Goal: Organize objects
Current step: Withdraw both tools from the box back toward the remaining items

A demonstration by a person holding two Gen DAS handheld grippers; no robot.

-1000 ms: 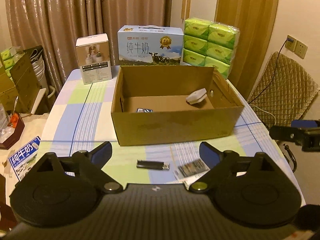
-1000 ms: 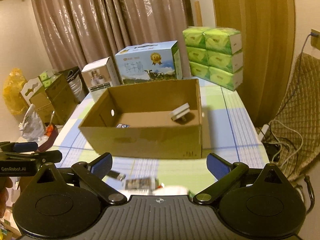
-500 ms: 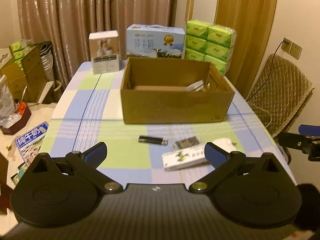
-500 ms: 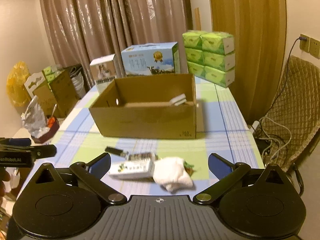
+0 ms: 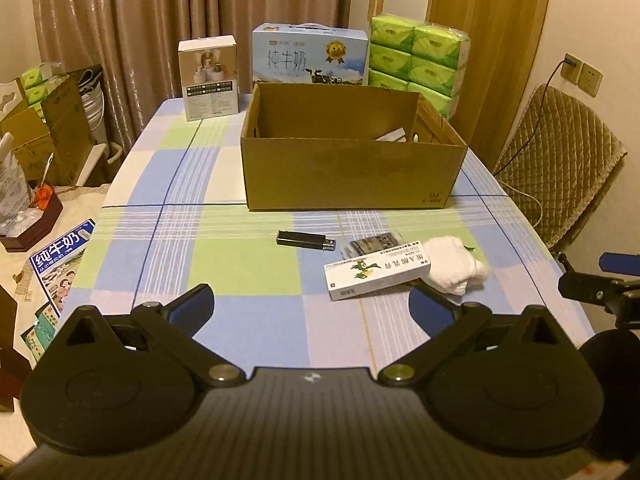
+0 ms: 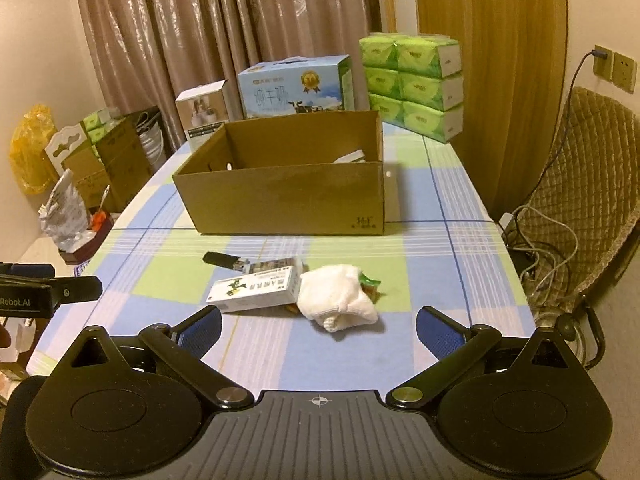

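An open cardboard box [image 5: 352, 176] stands mid-table; it also shows in the right wrist view [image 6: 288, 196], with a white object inside at its right. In front of it lie a black USB stick [image 5: 306, 239], a small printed packet [image 5: 374, 243], a white medicine carton [image 5: 376, 274] and a white rolled sock [image 5: 456, 270]. In the right wrist view I see the stick [image 6: 226, 261], the carton [image 6: 254, 289] and the sock [image 6: 338, 298]. My left gripper [image 5: 310, 310] is open and empty, near the front edge. My right gripper [image 6: 318, 328] is open and empty, just short of the sock.
A milk carton case [image 5: 310, 56], a small white box [image 5: 208, 76] and stacked green tissue packs [image 5: 416, 62] stand at the table's back. A quilted chair [image 5: 560, 160] is at the right. Boxes and clutter [image 5: 36, 128] are at the left.
Both grippers have pulled back from the box toward the front edge. The carton and sock have come into view. Nothing on the table has moved.
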